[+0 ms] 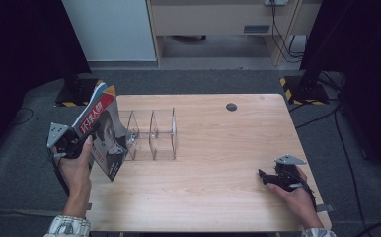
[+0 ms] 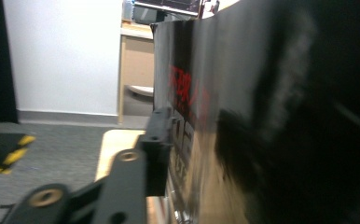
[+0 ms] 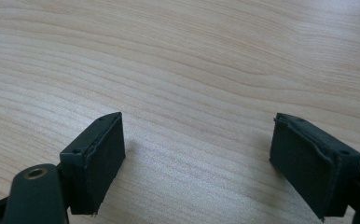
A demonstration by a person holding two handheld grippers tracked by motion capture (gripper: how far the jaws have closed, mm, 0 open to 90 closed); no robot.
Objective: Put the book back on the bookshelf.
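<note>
The left gripper [image 1: 75,140] is clamped on a glossy magazine with a red-lettered cover [image 1: 102,138], held tilted just left of the clear acrylic divider rack [image 1: 151,133], probably so it can slide upright into a slot, though blur hides the far jaw. Well right of the rack, the right gripper [image 3: 199,163] rests wide open and empty on the pale wooden table [image 1: 218,148].

You have a light wooden table [image 1: 213,163] in front of you, its grain running side to side; a round dark grommet hole [image 1: 231,106] sits near the far edge, right of centre; a clear acrylic divider rack [image 1: 151,135] with upright partitions stands directly on the left half of the top; the near and right stretches of the wood are bare; the table itself stands on grey carpet [image 1: 25,163].
</note>
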